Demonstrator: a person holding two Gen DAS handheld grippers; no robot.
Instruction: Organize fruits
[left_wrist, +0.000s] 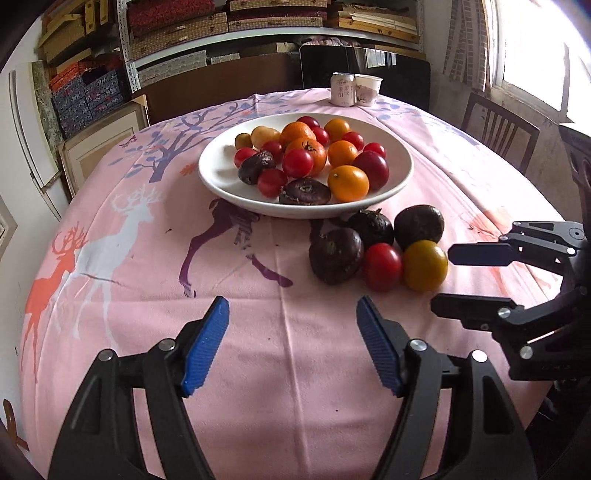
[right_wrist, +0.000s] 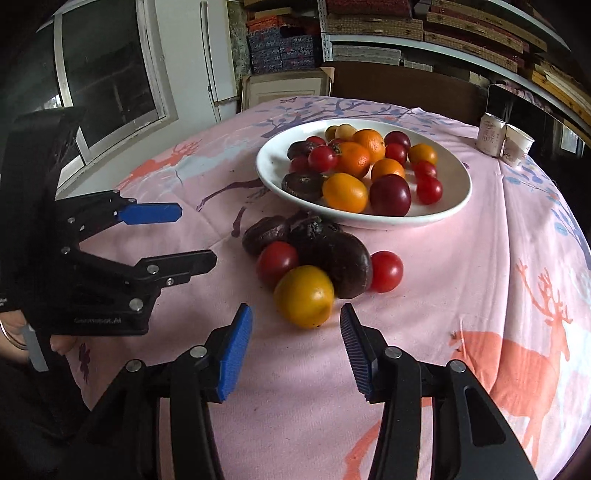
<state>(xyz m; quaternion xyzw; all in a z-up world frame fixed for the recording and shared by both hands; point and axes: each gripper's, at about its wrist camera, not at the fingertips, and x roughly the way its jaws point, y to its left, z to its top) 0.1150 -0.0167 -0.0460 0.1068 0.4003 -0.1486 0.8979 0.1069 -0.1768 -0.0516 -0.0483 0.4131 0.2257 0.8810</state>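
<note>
Left wrist view looks over a round table under a pink tablecloth (left_wrist: 258, 332) printed with deer and trees. On it sits a white plate (left_wrist: 221, 173), wide and shallow, piled with small red, orange, yellow and dark purple fruit. Just in front of the plate, on the cloth, lies a loose cluster: three dark purple fruits (left_wrist: 335, 254), a red tomato (left_wrist: 382, 266) and a yellow fruit (left_wrist: 424, 265), all touching one another. Right wrist view shows a second red tomato (right_wrist: 386, 271) on the far side of that cluster.

Both tools are released and hold nothing. The left gripper (left_wrist: 291, 314) has its blue fingers (left_wrist: 207, 347) spread wide over bare cloth, near the cluster but apart from it. The right gripper (right_wrist: 295, 325) is also spread wide, its blue pads either side of the yellow fruit (right_wrist: 304, 295), which lies just ahead of the tips; whether either pad touches it I cannot tell. Seen from the left camera, the right gripper (left_wrist: 441, 280) points in from the side, with its tips just beside the yellow fruit.

At the far edge of the table stand a can (left_wrist: 342, 89) and a paper cup (left_wrist: 367, 89), side by side.
</note>
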